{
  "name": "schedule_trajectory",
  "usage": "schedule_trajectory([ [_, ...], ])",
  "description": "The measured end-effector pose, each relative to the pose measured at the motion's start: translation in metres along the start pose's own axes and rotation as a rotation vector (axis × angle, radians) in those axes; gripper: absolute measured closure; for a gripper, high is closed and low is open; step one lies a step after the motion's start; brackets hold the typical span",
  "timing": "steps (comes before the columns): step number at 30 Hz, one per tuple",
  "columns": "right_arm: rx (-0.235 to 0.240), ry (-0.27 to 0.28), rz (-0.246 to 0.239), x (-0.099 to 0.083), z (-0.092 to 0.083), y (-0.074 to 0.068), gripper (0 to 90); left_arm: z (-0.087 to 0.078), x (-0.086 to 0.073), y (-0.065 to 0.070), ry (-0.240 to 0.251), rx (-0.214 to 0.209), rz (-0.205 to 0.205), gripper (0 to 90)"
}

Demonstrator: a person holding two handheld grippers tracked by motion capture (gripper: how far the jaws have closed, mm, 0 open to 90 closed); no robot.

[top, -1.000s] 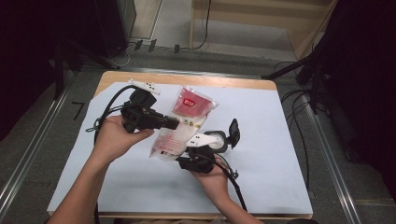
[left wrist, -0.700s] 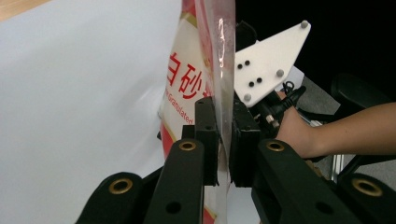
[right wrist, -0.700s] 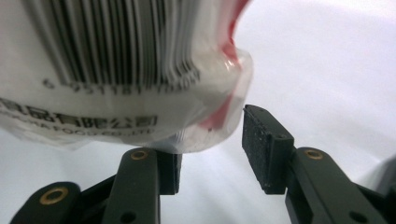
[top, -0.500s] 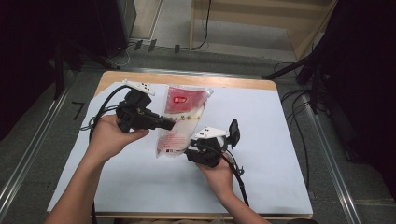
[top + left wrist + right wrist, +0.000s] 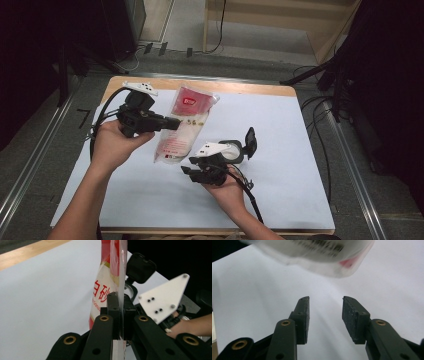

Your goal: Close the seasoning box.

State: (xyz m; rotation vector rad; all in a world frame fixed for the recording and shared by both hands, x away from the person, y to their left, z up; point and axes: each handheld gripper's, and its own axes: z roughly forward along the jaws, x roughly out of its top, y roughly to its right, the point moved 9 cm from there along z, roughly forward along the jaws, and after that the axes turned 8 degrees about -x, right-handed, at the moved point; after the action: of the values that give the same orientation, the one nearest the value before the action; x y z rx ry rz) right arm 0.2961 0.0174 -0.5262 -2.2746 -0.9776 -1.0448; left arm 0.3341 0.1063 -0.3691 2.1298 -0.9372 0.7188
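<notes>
Jaws of the left gripper point(image 5: 172, 123) are clamped on the side edge of the sugar pouch point(image 5: 182, 125), which hangs over the white table cover point(image 5: 280, 130) left of centre, its long axis running from the red top at the far end down to the near end by the right gripper point(image 5: 186, 171). Compared with a second ago, the pouch sits further left and more upright in the high view, its near end now clear of the right gripper, whose jaws stand apart with nothing between them.

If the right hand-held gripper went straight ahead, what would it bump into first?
Probably the bag: its bottom end hangs just ahead of the open right hand-held gripper, slightly above its line, so depth is uncertain.
</notes>
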Motion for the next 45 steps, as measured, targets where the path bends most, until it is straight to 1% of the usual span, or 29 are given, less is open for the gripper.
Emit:
schedule_trajectory([
  [1,0.009,-0.002,-0.002,0.000,0.000,-0.001,57.9,0.000,-0.001,-0.005,0.007,0.010,-0.008,89.7],
  [2,0.019,-0.004,-0.004,-0.001,0.001,-0.003,57.7,0.000,-0.002,-0.009,0.014,0.005,-0.018,89.7],
  [5,0.044,-0.004,0.000,-0.001,0.002,-0.004,57.0,0.003,-0.006,-0.023,0.012,0.000,-0.068,89.6],
  [6,0.048,-0.012,0.003,-0.001,0.002,-0.005,56.7,0.005,-0.008,-0.029,0.011,0.012,-0.077,89.6],
  [10,0.065,-0.023,0.007,-0.005,0.002,-0.004,56.5,0.012,-0.011,-0.047,0.022,0.021,-0.107,89.6],
  [12,0.067,-0.022,0.016,-0.005,0.001,-0.003,56.0,0.016,-0.013,-0.055,0.024,0.038,-0.113,89.6],
  [14,0.068,-0.018,0.021,-0.006,0.000,-0.002,54.9,0.022,-0.013,-0.063,0.036,0.022,-0.147,89.5],
  [15,0.068,-0.026,0.033,-0.007,0.000,-0.001,54.0,0.024,-0.014,-0.066,0.039,0.018,-0.147,89.5],
  [17,0.069,-0.036,0.045,-0.010,0.000,0.001,53.2,0.030,-0.015,-0.075,0.038,0.040,-0.144,89.5],
  [19,0.072,-0.044,0.064,-0.012,-0.001,0.003,53.3,0.036,-0.017,-0.084,0.039,0.064,-0.126,89.5],
  [20,0.071,-0.045,0.067,-0.013,-0.001,0.004,53.3,0.039,-0.019,-0.088,0.042,0.071,-0.129,89.6],
  [21,0.066,-0.046,0.068,-0.013,-0.002,0.005,53.3,0.042,-0.020,-0.092,0.043,0.081,-0.121,89.5],
  [23,0.062,-0.043,0.067,-0.014,-0.003,0.007,53.3,0.048,-0.024,-0.101,0.051,0.116,-0.102,89.5],
  [24,0.057,-0.042,0.066,-0.014,-0.004,0.008,53.2,0.048,-0.025,-0.102,0.076,0.086,-0.119,89.5],
  [25,0.053,-0.041,0.066,-0.013,-0.005,0.009,53.0,0.048,-0.025,-0.104,0.103,0.075,-0.129,89.5],
  [27,0.045,-0.037,0.062,-0.013,-0.006,0.011,52.4,0.044,-0.027,-0.105,0.113,0.073,-0.119,89.4],
  [28,0.042,-0.034,0.064,-0.012,-0.006,0.012,52.3,0.042,-0.029,-0.105,0.109,0.069,-0.105,89.4],
  [30,0.041,-0.028,0.073,-0.011,-0.008,0.014,52.3,0.040,-0.032,-0.104,0.105,0.066,-0.096,89.1],
  [31,0.038,-0.027,0.072,-0.010,-0.009,0.015,52.4,0.039,-0.035,-0.101,0.098,0.051,-0.085,89.0],
  [32,0.039,-0.020,0.068,-0.009,-0.010,0.015,52.3,0.039,-0.036,-0.100,0.096,0.054,-0.074,88.9],
  [33,0.040,-0.016,0.069,-0.007,-0.011,0.015,52.3,0.038,-0.038,-0.099,0.091,0.056,-0.075,88.8],
  [34,0.040,-0.009,0.065,-0.006,-0.012,0.016,52.3,0.038,-0.039,-0.098,0.087,0.047,-0.075,88.6],
  [35,0.040,-0.005,0.060,-0.005,-0.013,0.016,52.2,0.036,-0.040,-0.098,0.083,0.065,-0.067,88.6],
  [36,0.037,-0.003,0.055,-0.004,-0.014,0.016,52.2,0.036,-0.041,-0.097,0.083,0.057,-0.065,88.5],
  [37,0.038,0.000,0.057,-0.003,-0.015,0.016,52.2,0.035,-0.043,-0.096,0.074,0.062,-0.062,88.4],
  [39,0.044,0.008,0.045,-0.001,-0.016,0.015,52.3,0.033,-0.046,-0.096,0.074,0.062,-0.059,88.1],
  [40,0.043,0.007,0.042,0.000,-0.017,0.015,52.3,0.032,-0.047,-0.095,0.081,0.061,-0.069,87.7],
  [43,0.048,0.018,0.027,0.004,-0.020,0.014,52.4,0.029,-0.051,-0.094,0.084,0.069,-0.063,85.6],
  [45,0.053,0.020,0.018,0.005,-0.021,0.014,52.3,0.026,-0.055,-0.093,0.073,0.072,-0.055,86.0],
])
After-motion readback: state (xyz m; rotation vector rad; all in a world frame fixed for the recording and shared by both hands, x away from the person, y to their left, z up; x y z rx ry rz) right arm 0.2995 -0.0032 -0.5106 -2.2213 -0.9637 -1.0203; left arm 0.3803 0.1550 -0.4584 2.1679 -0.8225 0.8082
